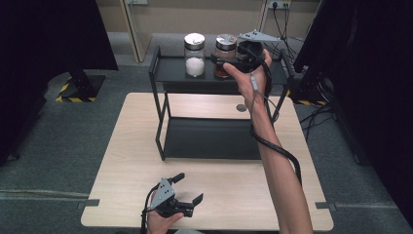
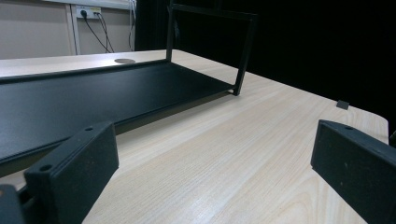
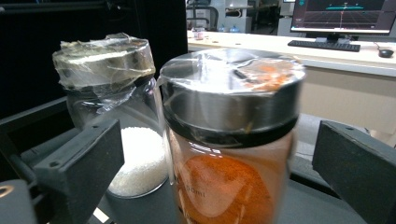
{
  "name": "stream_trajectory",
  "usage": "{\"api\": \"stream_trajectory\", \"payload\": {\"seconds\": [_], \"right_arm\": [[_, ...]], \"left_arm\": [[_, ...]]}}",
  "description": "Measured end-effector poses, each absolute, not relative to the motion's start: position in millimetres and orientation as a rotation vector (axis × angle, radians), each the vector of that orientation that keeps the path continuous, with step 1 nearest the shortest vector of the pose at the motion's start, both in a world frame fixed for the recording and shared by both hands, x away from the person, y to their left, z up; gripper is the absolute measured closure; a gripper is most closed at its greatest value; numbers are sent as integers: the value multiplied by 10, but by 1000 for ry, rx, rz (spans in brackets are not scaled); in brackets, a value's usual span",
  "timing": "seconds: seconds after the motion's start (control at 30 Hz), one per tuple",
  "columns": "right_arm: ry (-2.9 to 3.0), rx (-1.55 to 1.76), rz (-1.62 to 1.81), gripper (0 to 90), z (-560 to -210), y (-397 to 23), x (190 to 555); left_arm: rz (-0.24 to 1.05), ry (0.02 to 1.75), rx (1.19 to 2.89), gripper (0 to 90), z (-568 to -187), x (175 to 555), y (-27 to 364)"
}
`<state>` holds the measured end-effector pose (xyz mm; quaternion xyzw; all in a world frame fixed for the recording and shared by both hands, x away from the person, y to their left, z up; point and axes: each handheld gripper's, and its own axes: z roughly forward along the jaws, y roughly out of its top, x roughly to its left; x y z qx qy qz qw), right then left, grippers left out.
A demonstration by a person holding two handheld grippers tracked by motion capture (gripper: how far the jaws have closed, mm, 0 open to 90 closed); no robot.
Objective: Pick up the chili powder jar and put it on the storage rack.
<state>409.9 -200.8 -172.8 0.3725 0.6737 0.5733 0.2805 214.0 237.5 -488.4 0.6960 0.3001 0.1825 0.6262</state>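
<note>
Two glass jars with plastic-wrapped metal lids stand side by side on the top level of a black rack (image 1: pixel 168 73). One holds orange powder (image 1: pixel 225 54) (image 3: pixel 224 186), the other white grains (image 1: pixel 195 61) (image 3: pixel 140 158). My right gripper (image 1: pixel 221 59) (image 3: pixel 219 172) is held level at the orange jar. Its jaws stand wide on either side of the jar, with a gap at each side. My left gripper (image 1: pixel 189 189) (image 2: pixel 210 172) rests low near the table's front edge, open, with bare wood between its jaws.
The rack's lower shelf (image 1: pixel 209 139) (image 2: pixel 93 93) lies on the light wooden table (image 1: pixel 131 165). A round cable hole (image 1: pixel 241 107) (image 2: pixel 124 60) sits behind it. Dark curtains flank both sides. A desk with a monitor (image 3: pixel 343 14) shows far behind the jars.
</note>
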Motion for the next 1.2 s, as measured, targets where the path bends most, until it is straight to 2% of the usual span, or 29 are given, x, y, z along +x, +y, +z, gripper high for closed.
{"api": "stream_trajectory", "payload": {"seconds": [0.8, 1.2], "right_arm": [[1787, 907, 1648, 3, -1855, -2255, 3746], [1799, 851, 1714, 3, -2091, -2415, 3487]], "left_arm": [[420, 689, 1596, 3, -4885, 2141, 2374], [421, 690, 1596, 3, -4888, 2143, 2369]]}}
